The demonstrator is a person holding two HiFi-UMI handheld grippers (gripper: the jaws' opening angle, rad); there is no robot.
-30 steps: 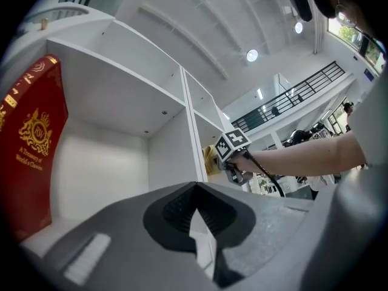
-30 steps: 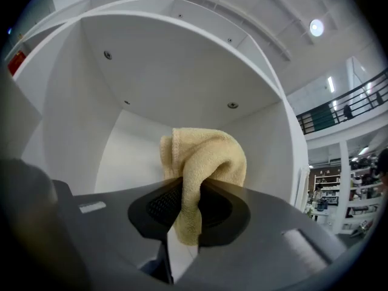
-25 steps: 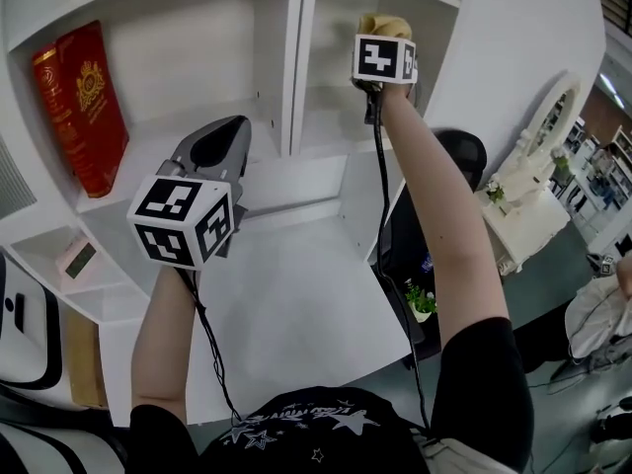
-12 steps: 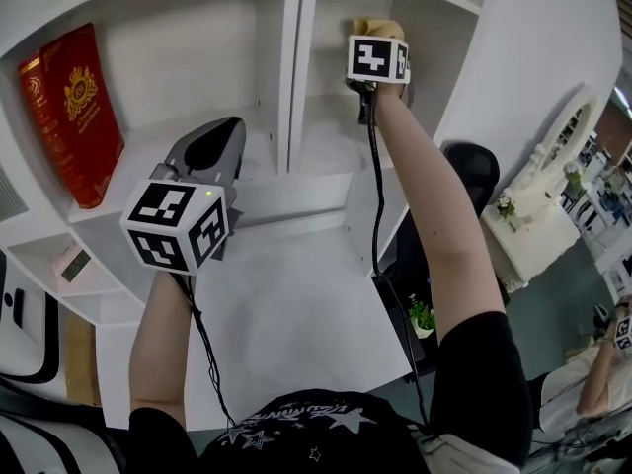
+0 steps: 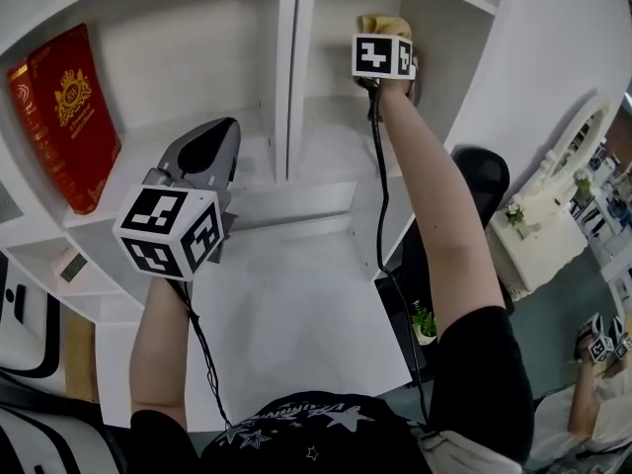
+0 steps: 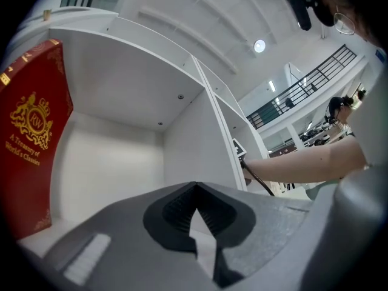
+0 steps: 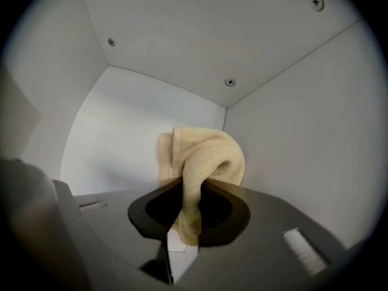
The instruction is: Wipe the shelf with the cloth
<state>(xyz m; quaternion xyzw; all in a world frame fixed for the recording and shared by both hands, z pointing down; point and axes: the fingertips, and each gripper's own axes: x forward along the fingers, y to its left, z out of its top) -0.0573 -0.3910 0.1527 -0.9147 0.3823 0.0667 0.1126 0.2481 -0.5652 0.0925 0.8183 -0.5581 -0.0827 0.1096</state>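
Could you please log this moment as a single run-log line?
right gripper: shut on cloth, in shelf, right bay | left gripper: shut, empty, before left bay | book: in left bay

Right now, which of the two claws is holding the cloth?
The right claw: its jaws are clamped on the yellow cloth inside the right shelf compartment. The left claw is shut on nothing.

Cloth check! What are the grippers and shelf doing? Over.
Right gripper shut on cloth, inside right shelf compartment. Left gripper shut, empty. Red book in left compartment, clear of cloth.
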